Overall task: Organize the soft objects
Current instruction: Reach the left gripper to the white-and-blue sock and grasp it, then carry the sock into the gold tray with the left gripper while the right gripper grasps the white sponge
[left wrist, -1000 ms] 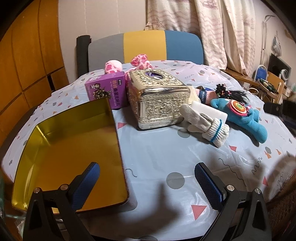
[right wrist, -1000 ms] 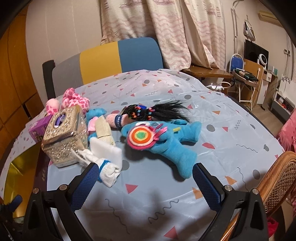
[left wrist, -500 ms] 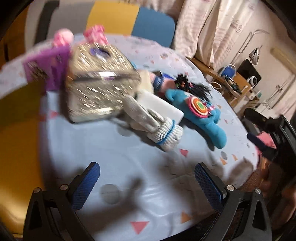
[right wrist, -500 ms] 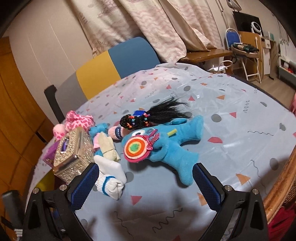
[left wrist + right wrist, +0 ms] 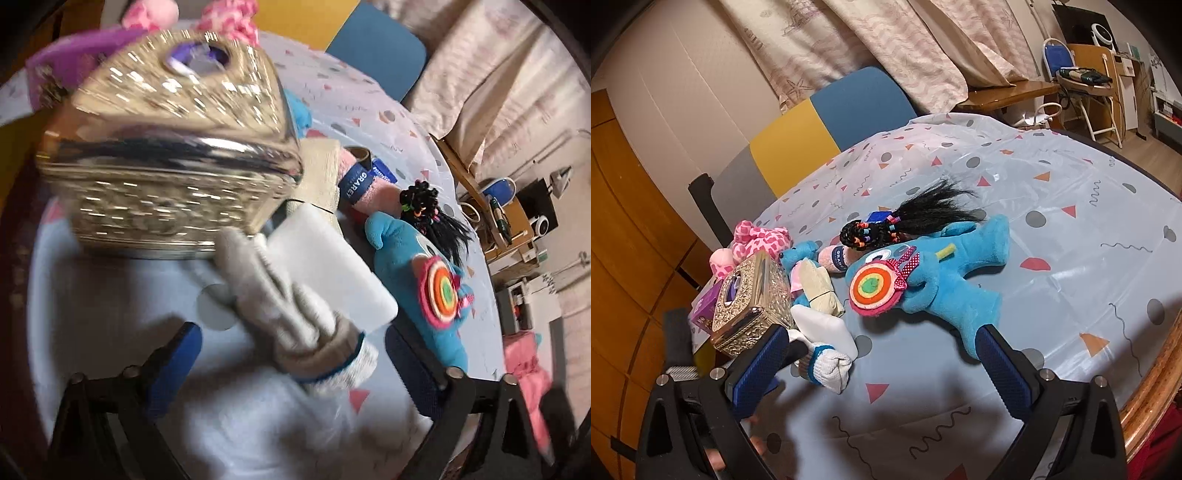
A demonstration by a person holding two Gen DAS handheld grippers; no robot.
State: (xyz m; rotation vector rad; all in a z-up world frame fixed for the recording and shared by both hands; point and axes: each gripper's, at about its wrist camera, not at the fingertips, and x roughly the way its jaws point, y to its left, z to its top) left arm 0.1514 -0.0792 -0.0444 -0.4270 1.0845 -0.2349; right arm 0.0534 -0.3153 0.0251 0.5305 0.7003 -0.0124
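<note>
A white knitted glove [image 5: 295, 321] lies on the patterned tablecloth beside a white foam block [image 5: 332, 266], in front of a silver tissue box [image 5: 177, 166]. My left gripper [image 5: 291, 354] hangs low over the glove's cuff. Its jaws are closing with the glove between them, and the pads stand clear of it on both sides. A blue plush toy [image 5: 942, 280] with a rainbow disc, a doll with black hair [image 5: 886, 229] and a pink spotted plush [image 5: 757, 240] lie nearby. My right gripper [image 5: 882, 358] stands open above the cloth, nothing in it; the glove [image 5: 827, 363] lies near its left finger.
A purple box [image 5: 703, 306] and a gold tray [image 5: 703, 354] sit left of the tissue box [image 5: 750, 302]. A grey, yellow and blue chair [image 5: 820, 118] stands behind the table. A wicker chair rim [image 5: 1156, 380] borders the right edge. Folded beige cloth [image 5: 820, 288] lies by the doll.
The left gripper swung right, away from the gold tray, dropped close over the glove, and its jaws narrowed. The right gripper rolled slightly and barely shifted.
</note>
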